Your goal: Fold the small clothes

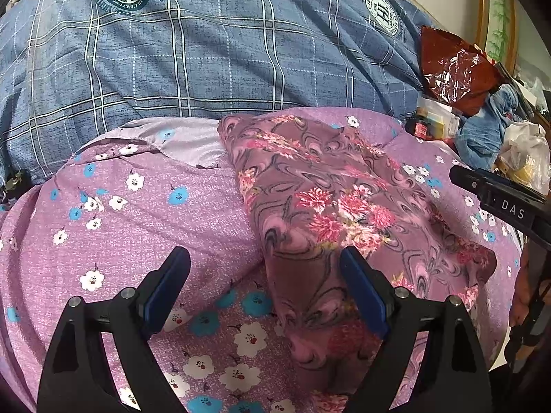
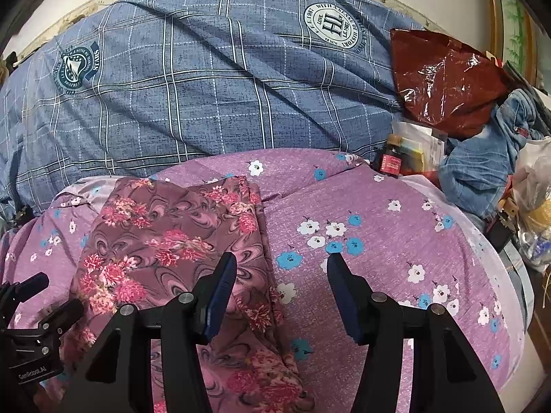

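"WITH A SENSE OF HISTORY" and "HL" are read on a round badge (image 2: 331,26) printed on the blue checked quilt (image 2: 193,103); "DAS" is seen on the right gripper (image 1: 509,203), whose jaws are held wide over the purple flowered sheet (image 2: 378,213). The left gripper (image 1: 265,275) is likewise spread wide, empty. The folded floral garment (image 1: 327,199) is laid on the sheet, beneath both. A red plastic bag (image 2: 444,79) is crumpled beside a small red-labelled jar (image 2: 391,163)
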A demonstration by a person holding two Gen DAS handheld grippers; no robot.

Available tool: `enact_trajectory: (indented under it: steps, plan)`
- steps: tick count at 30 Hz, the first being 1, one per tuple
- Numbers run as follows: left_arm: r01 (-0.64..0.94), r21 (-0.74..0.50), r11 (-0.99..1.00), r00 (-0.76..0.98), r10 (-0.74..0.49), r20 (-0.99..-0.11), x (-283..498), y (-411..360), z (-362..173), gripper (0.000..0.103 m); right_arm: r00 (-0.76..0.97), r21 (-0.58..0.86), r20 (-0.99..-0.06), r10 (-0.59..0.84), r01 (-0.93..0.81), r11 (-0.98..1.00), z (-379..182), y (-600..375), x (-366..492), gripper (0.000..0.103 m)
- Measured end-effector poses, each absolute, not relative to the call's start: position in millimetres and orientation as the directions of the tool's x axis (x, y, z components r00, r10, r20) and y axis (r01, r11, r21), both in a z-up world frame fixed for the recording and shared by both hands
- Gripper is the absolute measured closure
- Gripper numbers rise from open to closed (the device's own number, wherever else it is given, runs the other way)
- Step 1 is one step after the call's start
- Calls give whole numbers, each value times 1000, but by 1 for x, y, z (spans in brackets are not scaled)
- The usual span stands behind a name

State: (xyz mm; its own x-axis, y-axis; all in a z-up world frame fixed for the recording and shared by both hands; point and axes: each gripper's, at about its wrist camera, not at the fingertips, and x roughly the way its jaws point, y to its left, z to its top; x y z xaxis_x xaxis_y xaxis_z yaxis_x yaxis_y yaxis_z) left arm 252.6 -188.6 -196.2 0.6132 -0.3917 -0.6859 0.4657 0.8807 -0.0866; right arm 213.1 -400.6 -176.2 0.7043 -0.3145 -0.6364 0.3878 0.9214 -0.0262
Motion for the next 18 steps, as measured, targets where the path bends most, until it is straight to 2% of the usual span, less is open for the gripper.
enact_trajectory:
  steps: [18]
  plan:
    - [468,-88,880,610,-393,-688,252,-190,-197,14,701,-44,-634,-327,389,920,-178,-400,215,46]
